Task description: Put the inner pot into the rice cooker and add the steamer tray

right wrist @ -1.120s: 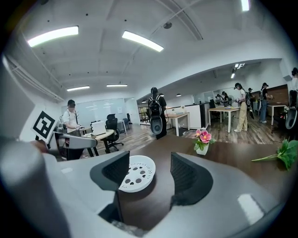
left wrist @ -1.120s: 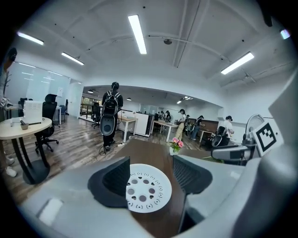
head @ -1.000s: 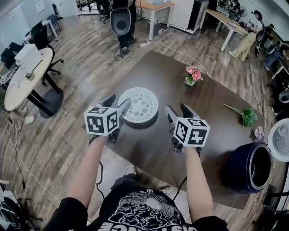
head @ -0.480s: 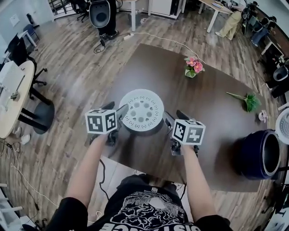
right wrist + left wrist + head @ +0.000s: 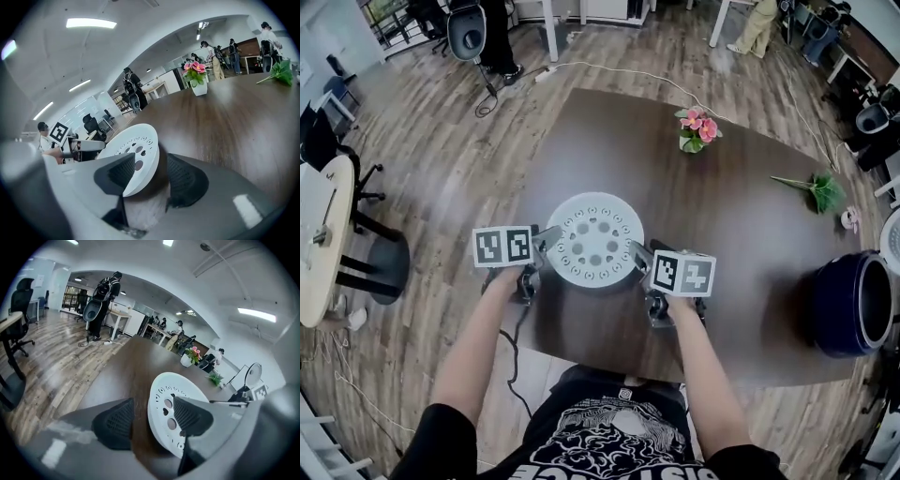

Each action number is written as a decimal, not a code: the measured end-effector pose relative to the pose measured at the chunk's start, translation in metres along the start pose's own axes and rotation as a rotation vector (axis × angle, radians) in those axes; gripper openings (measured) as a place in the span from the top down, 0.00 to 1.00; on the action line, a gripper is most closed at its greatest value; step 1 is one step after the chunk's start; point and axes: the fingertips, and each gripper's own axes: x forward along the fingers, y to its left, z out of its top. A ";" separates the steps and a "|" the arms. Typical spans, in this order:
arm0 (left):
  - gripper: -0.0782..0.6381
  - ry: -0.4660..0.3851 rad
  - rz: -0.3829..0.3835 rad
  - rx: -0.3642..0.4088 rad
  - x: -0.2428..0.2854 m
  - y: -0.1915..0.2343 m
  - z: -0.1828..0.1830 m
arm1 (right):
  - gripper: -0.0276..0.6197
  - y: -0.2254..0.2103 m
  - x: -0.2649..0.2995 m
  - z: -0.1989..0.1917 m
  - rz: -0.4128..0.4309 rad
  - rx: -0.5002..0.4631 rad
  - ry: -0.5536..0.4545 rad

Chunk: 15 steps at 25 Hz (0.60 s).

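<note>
Fingers (image 5: 115,423) of the left gripper (image 5: 150,416) are spread around the left rim of the white round perforated steamer tray (image 5: 593,237), and no pad is pressed on it yet. At the tray's right rim the right gripper (image 5: 147,176) is set likewise; its jaws have just been closing, but a gap remains. A second ago both grippers were held higher, short of the tray, so a lift is judged near. Far right of the tray the dark blue rice cooker (image 5: 848,302) is seen open.

Open tabletop (image 5: 741,253) runs from the steamer tray (image 5: 593,237) to the rice cooker (image 5: 842,305).
</note>
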 end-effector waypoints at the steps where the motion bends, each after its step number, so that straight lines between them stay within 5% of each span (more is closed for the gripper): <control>1: 0.52 0.013 -0.020 -0.020 0.002 0.001 -0.001 | 0.64 0.000 0.002 -0.001 -0.002 0.006 0.006; 7: 0.64 0.077 -0.096 -0.043 0.012 -0.004 -0.013 | 0.70 0.001 0.012 -0.010 -0.001 0.034 0.048; 15: 0.78 0.077 -0.070 0.009 0.012 -0.005 -0.014 | 0.81 0.004 0.014 -0.009 0.002 0.020 0.058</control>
